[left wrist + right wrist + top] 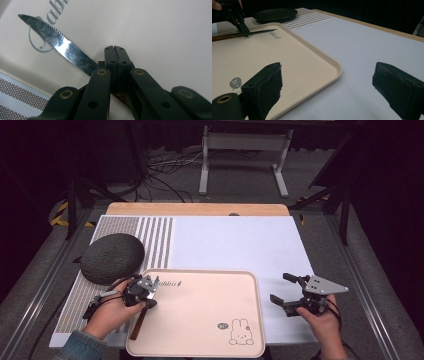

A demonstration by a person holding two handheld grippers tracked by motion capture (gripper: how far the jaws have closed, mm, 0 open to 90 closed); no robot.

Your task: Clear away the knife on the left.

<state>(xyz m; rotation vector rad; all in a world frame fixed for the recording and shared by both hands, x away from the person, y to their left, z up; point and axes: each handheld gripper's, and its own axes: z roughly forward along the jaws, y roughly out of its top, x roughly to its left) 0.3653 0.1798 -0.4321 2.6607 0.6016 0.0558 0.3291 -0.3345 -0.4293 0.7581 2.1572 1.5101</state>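
A knife with a serrated steel blade (62,47) and a brown wooden handle (138,324) lies low along the left side of a beige tray (200,312). My left gripper (150,303) is shut on the knife where blade meets handle, its jaws (115,48) closed together over it. The blade tip points at the script lettering near the tray's far left corner. In the right gripper view the knife (259,32) and left gripper (243,30) show at the far left. My right gripper (281,287) stands open over the white mat right of the tray, nothing between its jaws (327,82).
A dark round dish (112,257) sits on a striped placemat (155,237) beyond the tray's left corner. A white mat (235,242) covers the table. The tray bears a rabbit drawing (241,332) near its front right. Cables and a stand lie on the floor behind.
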